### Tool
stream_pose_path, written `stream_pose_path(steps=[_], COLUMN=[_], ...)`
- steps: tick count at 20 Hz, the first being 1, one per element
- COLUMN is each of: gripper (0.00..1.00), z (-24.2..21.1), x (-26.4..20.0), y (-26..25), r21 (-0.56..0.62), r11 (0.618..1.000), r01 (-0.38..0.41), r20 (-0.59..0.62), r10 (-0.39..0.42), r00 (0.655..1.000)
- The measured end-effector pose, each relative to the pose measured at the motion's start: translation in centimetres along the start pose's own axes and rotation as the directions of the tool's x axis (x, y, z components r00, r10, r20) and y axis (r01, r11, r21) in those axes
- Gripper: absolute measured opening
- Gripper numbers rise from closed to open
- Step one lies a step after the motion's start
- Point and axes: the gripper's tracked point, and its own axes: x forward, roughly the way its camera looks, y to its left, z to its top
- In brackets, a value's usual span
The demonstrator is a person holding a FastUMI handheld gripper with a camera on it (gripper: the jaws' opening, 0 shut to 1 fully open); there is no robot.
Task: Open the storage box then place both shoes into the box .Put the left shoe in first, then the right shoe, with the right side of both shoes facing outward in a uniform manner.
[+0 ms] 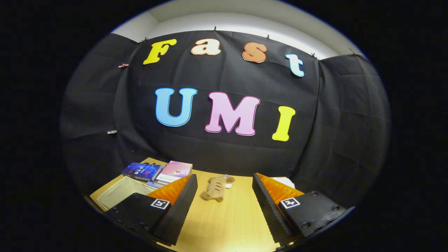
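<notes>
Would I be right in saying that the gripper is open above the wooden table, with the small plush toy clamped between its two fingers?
Not quite: the gripper view shows the gripper open above the wooden table, but the plush toy is not clamped. It lies on the table just ahead of the fingers, touching neither.

The box [120, 193] is seen as a pale, grey-white container with a lighter rim, set flat on the table. It lies just left of the gripper [224, 177], whose fingers are spread wide with nothing held. Its near corner is hidden behind the left finger (the far rim is in plain sight). Whether its top is open or lidded cannot be told.
</notes>
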Motion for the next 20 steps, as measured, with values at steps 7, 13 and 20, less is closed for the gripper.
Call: stream_pose_path(steps=[7,13,20], gripper=[0.98,0.98,0.98], z=[-1.5,-1.2,-0.2], x=[-0.5,0.0,0.5], y=[-0.3,0.2,2.0], r21=[0.003,-0.004,0.003], r11=[1.0,1.0,0.999], r01=[-0.003,0.0,-0.041], r20=[-0.02,-0.019,-0.006], r10=[0.003,0.0,0.041], r00=[1.0,1.0,0.999])
